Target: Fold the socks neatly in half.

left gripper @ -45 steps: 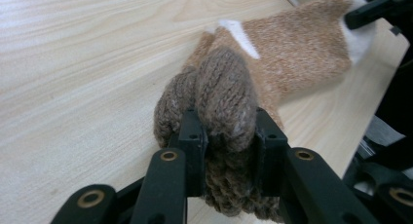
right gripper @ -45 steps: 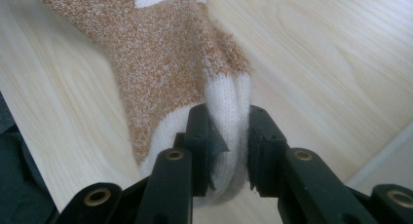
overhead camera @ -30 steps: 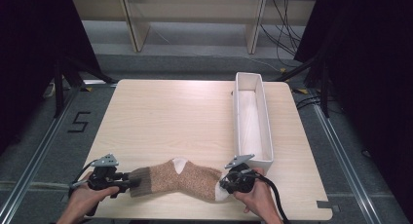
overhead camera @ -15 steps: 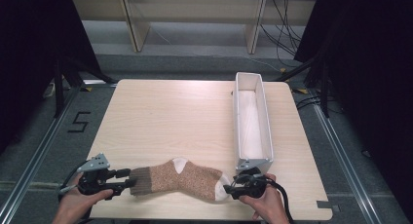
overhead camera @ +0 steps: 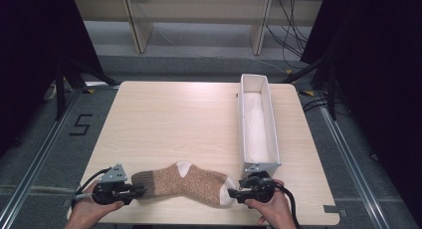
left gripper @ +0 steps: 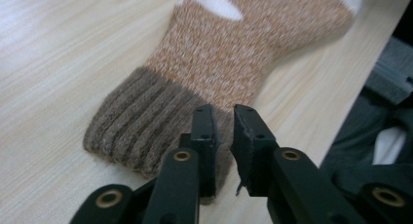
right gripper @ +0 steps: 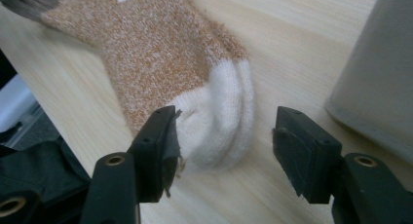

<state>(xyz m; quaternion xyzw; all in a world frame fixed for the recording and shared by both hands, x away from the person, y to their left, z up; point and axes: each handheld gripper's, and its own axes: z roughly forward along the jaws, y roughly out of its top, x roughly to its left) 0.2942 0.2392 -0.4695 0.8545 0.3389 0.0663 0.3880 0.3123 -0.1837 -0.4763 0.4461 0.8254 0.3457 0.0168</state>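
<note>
Sock (overhead camera: 185,183) at the frame's bottom, cuff nipped, toe loose.
Left hand-held gripper (left gripper: 223,136), jaws just closing, pinches only the cuff edge and could slip; right hand-held gripper (right gripper: 225,146), jaws just opening, stands apart around the toe.

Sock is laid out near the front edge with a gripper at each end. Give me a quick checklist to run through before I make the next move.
1. Sock flat on the table: ok, it lies stretched along the front edge.
2. Left gripper on the brown cuff: cannot tell; its jaws have just been closing, nearly together at the cuff's edge, any pinch hidden.
3. Right gripper clear of the white toe: ok; its jaws have just been opening and stand apart around the toe.
4. White bin ready: ok, upright beside the sock.
5. Sock inside the table edge: ok, though close to it.
</note>
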